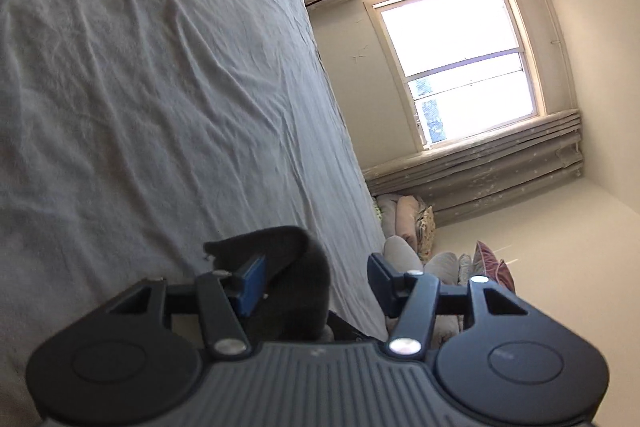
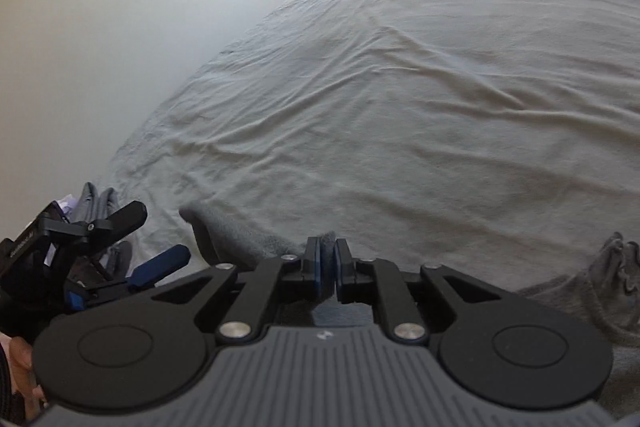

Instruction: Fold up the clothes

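Clearly the folding is only under way: the right tongs (image 2: 328, 269) are clenched on an edge of the grey garment (image 2: 256, 239), which lies rumpled at the near edge of the bed (image 2: 400, 107); the left tongs (image 1: 316, 281) stand released beside a raised fold, nothing flattened yet.

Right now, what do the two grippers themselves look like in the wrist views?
Both look alike. The left gripper and right gripper have black linkage arms with silver pivot screws, blue pads on the fingers, two round black discs and a ribbed grey body with a small pale logo. No cables or sleeves are visible.
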Demonstrator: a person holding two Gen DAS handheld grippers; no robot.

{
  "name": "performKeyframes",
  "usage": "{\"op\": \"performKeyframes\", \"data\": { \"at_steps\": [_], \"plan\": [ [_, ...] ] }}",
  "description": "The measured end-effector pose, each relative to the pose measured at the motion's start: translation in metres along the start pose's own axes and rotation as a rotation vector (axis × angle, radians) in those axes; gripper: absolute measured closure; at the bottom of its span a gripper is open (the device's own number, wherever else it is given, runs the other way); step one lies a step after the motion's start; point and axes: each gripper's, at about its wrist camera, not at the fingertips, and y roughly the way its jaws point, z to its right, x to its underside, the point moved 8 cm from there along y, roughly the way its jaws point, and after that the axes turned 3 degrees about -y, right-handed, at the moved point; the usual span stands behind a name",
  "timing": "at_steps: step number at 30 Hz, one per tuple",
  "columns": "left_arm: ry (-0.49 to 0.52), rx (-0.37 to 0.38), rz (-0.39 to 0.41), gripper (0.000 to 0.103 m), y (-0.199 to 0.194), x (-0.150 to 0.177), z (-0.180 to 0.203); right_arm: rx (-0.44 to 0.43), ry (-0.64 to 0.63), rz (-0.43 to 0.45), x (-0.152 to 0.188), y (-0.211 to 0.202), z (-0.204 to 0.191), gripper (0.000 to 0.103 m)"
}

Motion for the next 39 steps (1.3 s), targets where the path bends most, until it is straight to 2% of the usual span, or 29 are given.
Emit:
{"op": "performKeyframes", "data": {
  "at_steps": [2,4,5,6,10,14,21,22,23,24,27,31,34,37,39],
  "plan": [
    [0.01,-0.029,-0.01,0.047,0.003,-0.001,-0.003,-0.002,0.022,0.02,0.003,-0.006,0.005,0.087],
    [0.013,-0.045,-0.014,0.046,0.007,-0.005,-0.004,-0.005,0.039,0.054,0.001,-0.015,0.006,0.078],
    [0.01,-0.046,-0.019,0.046,0.006,-0.005,-0.009,-0.009,0.044,0.067,0.002,-0.02,0.006,0.07],
    [0.005,-0.046,-0.024,0.045,0.006,-0.004,-0.012,-0.017,0.047,0.077,0.002,-0.023,0.004,0.069],
    [-0.014,-0.048,-0.047,0.043,0.018,0.0,-0.019,-0.051,0.016,0.041,0.009,-0.021,-0.011,0.068],
    [0.0,-0.076,-0.035,0.043,0.022,0.006,-0.031,0.025,-0.059,-0.003,0.026,-0.014,-0.018,0.068],
    [0.001,-0.07,0.019,0.044,0.023,0.001,-0.035,0.059,-0.089,0.01,0.041,-0.036,-0.02,0.068],
    [0.01,-0.085,0.036,0.048,0.023,-0.002,-0.037,0.063,-0.088,0.013,0.042,-0.04,-0.019,0.068],
    [0.024,-0.102,0.053,0.079,0.023,-0.004,-0.038,0.067,-0.087,0.017,0.043,-0.045,-0.019,0.068],
    [0.051,-0.138,0.065,0.098,0.023,-0.006,-0.041,0.078,-0.085,0.025,0.043,-0.049,-0.017,0.068],
    [0.127,-0.199,0.146,0.098,0.012,-0.011,-0.04,0.124,-0.081,0.054,0.044,-0.063,-0.01,0.068],
    [0.282,-0.203,0.33,0.098,-0.024,-0.023,-0.012,0.211,-0.1,0.082,0.044,-0.073,0.002,0.068],
    [0.386,-0.288,0.425,0.097,-0.05,-0.024,-0.003,0.274,-0.121,0.073,0.044,-0.067,0.016,0.068],
    [0.369,-0.477,0.41,0.097,-0.067,-0.015,-0.015,0.327,-0.166,0.048,0.043,-0.053,0.028,0.068],
    [0.373,-0.646,0.365,0.096,-0.075,-0.005,-0.034,0.354,-0.21,0.014,0.043,-0.041,0.034,0.068]
  ]
}}
